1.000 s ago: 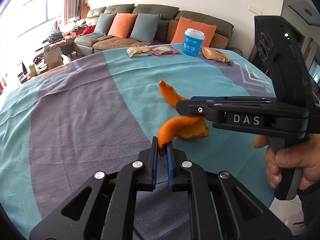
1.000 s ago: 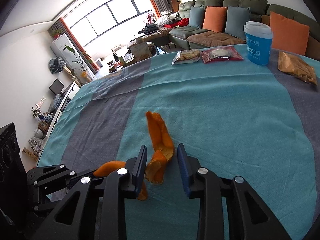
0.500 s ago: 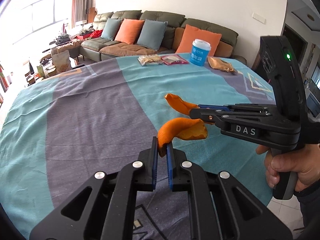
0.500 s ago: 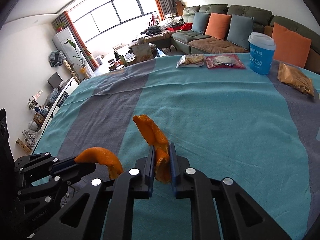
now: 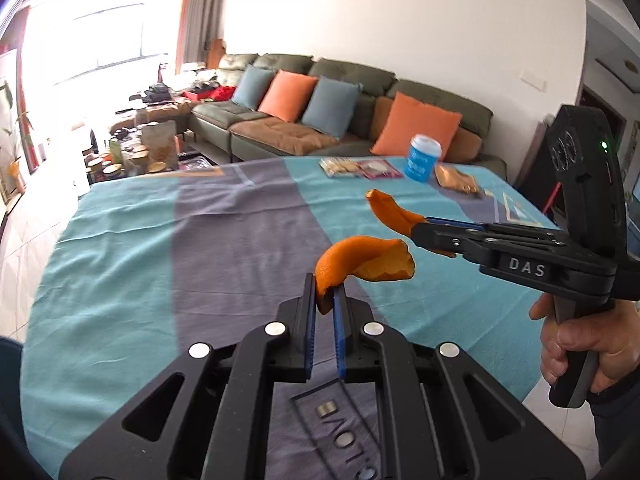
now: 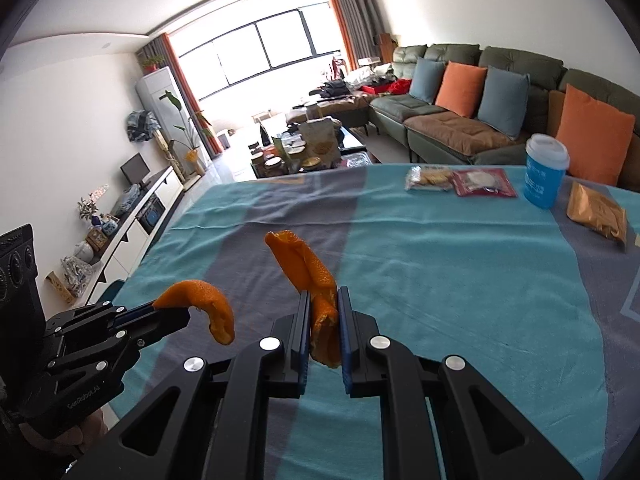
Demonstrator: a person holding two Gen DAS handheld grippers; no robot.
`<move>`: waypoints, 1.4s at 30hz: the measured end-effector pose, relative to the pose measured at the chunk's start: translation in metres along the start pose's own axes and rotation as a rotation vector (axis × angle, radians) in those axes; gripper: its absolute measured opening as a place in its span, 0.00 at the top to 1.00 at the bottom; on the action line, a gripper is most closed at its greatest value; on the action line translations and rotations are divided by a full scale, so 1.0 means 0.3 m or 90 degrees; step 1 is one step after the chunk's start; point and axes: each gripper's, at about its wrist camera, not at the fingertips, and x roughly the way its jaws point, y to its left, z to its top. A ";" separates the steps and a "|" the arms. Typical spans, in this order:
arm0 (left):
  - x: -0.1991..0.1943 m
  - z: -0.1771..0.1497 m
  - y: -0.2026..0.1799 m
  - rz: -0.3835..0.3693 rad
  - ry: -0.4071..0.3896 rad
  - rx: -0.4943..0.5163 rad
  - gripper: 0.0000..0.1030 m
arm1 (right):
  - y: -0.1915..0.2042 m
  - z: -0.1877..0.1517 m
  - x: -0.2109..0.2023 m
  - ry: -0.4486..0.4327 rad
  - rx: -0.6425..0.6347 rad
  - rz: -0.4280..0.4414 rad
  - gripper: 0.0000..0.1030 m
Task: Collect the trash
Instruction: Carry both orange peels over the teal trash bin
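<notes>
My left gripper [image 5: 324, 292] is shut on a curled orange peel [image 5: 364, 260] and holds it in the air above the table. It also shows at the lower left of the right wrist view [image 6: 160, 308], with its peel [image 6: 200, 300]. My right gripper [image 6: 323, 304] is shut on a second, longer orange peel [image 6: 304, 268], also lifted off the cloth. In the left wrist view the right gripper [image 5: 420, 228] comes in from the right with its peel [image 5: 388, 210] sticking out.
The table has a teal and grey cloth [image 6: 440, 264]. At its far side lie two snack packets [image 6: 456, 180], a blue cup with a white lid [image 6: 544, 176] and a brown bag [image 6: 598, 214]. A sofa with cushions [image 6: 480, 92] stands behind.
My right gripper closed on the longer peel and lifted it off the cloth. Both grippers have risen and pulled back from the table with their peels.
</notes>
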 end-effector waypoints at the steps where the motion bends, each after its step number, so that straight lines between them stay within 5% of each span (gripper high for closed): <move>1: -0.024 0.001 0.016 0.006 -0.008 -0.007 0.92 | 0.018 0.005 -0.006 -0.004 -0.006 0.004 0.89; 13: -0.307 -0.042 0.244 0.095 -0.087 -0.089 0.92 | 0.289 0.057 0.008 -0.019 -0.084 0.078 0.89; 26: -0.630 -0.175 0.531 0.242 -0.144 -0.187 0.92 | 0.659 0.097 0.071 -0.019 -0.175 0.186 0.89; 32: -0.763 -0.251 0.673 0.321 -0.155 -0.228 0.92 | 0.837 0.095 0.116 -0.007 -0.211 0.237 0.89; 42: -0.877 -0.427 0.939 0.423 -0.104 -0.295 0.92 | 1.125 0.055 0.253 0.050 -0.281 0.296 0.89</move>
